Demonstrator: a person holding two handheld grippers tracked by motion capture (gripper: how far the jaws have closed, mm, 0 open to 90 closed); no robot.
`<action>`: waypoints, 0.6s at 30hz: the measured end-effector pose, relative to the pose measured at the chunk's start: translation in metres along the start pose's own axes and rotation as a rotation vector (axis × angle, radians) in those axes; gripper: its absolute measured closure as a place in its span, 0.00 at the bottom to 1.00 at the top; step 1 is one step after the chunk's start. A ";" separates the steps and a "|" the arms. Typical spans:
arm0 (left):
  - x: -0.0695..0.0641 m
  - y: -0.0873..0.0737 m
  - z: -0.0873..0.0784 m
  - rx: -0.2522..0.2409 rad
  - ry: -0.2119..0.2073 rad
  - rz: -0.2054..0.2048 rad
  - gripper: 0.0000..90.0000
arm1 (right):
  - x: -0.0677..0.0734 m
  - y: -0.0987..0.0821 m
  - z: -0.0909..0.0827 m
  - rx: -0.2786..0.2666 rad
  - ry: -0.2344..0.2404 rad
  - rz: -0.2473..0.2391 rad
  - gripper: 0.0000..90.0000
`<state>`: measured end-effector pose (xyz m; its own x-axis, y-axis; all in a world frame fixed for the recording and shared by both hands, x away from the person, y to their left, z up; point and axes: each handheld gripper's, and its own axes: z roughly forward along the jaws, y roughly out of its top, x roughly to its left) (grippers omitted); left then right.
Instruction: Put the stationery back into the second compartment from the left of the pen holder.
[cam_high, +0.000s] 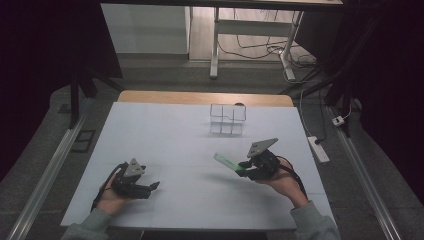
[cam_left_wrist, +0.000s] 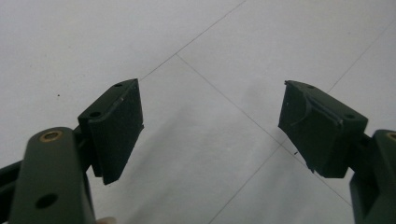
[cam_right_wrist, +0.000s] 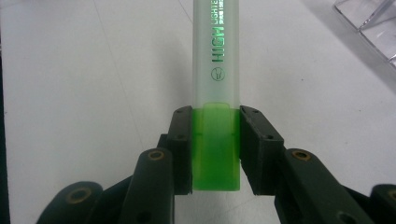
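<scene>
Two right gripper (cam_right_wrist: 215, 149) fingers (cam_right_wrist: 182, 149) clamp the light, stiff, smooth highlighter (cam_right_wrist: 216, 84) at its green cap, while left gripper (cam_left_wrist: 212, 126) fingers stand apart.

Left hand-held gripper (cam_high: 156, 185) jaws wide apart, right hand-held gripper (cam_high: 242, 166) clamped

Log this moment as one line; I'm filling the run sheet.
right gripper: shut on green highlighter cap end, above table | left gripper: open, empty | clear organizer: untouched
</scene>
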<state>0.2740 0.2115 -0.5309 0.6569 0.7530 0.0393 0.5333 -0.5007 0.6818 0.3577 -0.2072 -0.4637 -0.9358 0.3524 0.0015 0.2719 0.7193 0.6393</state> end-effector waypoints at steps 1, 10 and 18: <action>0.000 0.001 0.000 0.002 -0.001 0.003 0.25 | 0.001 0.001 0.000 -0.003 0.003 0.004 0.74; -0.006 0.013 -0.003 0.019 -0.003 0.073 0.25 | 0.005 0.004 0.004 0.005 0.018 -0.018 0.74; -0.009 0.026 -0.006 0.013 -0.021 0.104 0.24 | 0.009 0.007 0.008 0.009 0.023 -0.038 0.74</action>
<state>0.2788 0.1937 -0.5089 0.7198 0.6877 0.0943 0.4686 -0.5816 0.6650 0.3531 -0.1942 -0.4657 -0.9505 0.3106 -0.0051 0.2376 0.7374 0.6322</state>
